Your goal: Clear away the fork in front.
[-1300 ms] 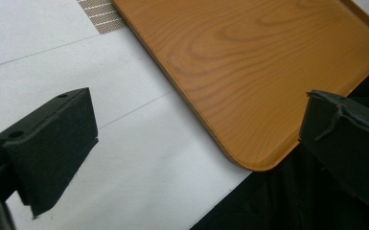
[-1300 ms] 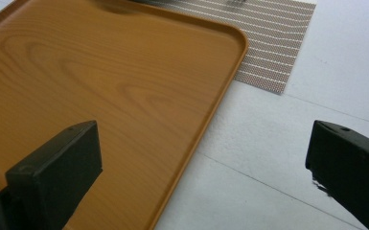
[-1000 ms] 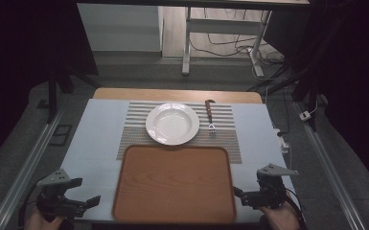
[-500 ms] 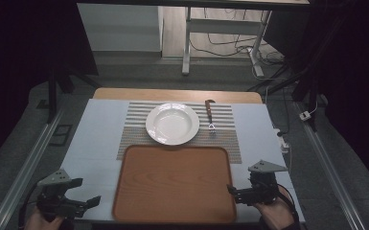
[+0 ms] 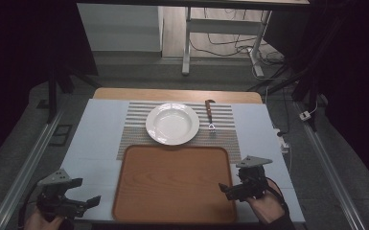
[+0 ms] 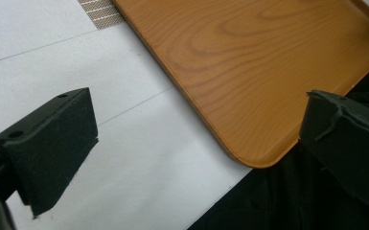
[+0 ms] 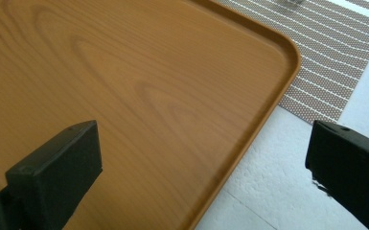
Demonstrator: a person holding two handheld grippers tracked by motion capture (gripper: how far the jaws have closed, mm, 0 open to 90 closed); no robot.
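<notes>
Near the table's front edge, the right gripper hovers over the wooden tray, jaws apart; the left gripper waits beside it, also parted (both empty); a careless descent might shove the tray; the high view reveals the white plate and fork beyond.

1. A wooden tray lay empty at the near side of the table, its far edge overlapping a striped placemat.
2. A white plate sat on the placemat, just beyond the tray.
3. A fork with a brown handle lay on the placemat just to the right of the plate, tines toward the near side.
4. A pale sheet covered the tabletop, with bare wood showing along the far edge.
5. Beyond the table stood a metal frame on the floor, with loose cables around it.
</notes>
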